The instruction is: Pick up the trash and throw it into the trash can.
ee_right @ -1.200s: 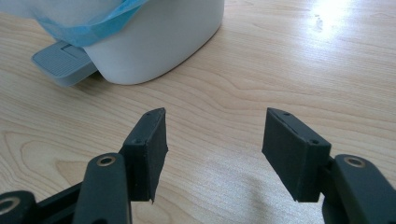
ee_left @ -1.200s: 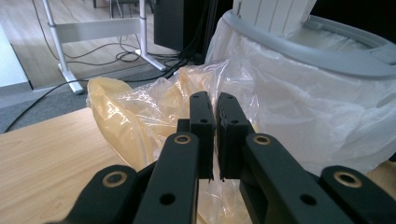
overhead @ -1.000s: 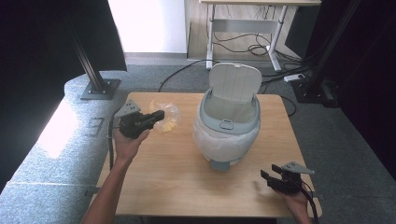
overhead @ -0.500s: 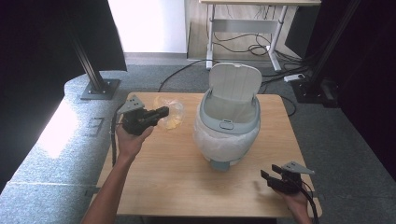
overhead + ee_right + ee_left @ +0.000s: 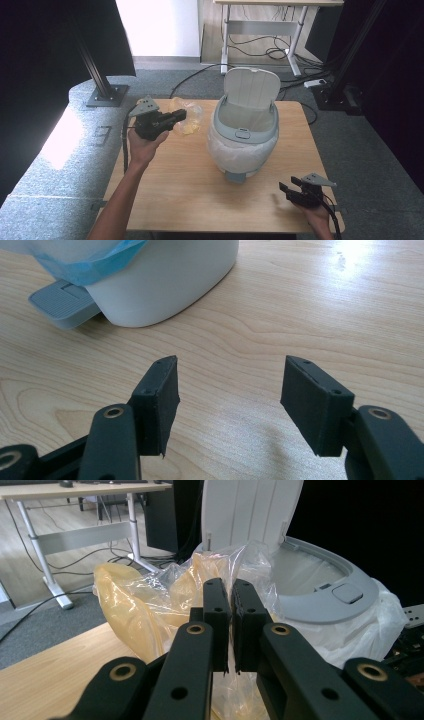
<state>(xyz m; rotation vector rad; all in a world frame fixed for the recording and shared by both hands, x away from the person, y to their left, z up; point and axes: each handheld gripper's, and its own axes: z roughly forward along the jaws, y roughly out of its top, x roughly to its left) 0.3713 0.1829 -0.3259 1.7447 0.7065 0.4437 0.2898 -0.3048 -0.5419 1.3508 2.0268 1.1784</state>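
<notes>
High view showed the left gripper (image 5: 181, 115), clamped on the yellow plastic bag (image 5: 187, 120), had lifted it toward the upper left, beside the open bin (image 5: 245, 132). Wooden table (image 5: 190, 190), grey floor (image 5: 360, 150). Right gripper (image 5: 286, 189), lower right, jaws apart.

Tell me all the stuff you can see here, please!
bin: one, white and grey, lid up, white liner inside, on the middle of the table.
plastic bag: one, clear and yellowish, left of the bin, pinched by the left hand-held gripper.
table: one, light wood, under everything.
desk: one, white legs, at the back.
cables: several, black, on the floor under the desk.
left hand-held gripper: one, black, shut on the bag.
right hand-held gripper: one, black, open, low over the table's near right corner.
</notes>
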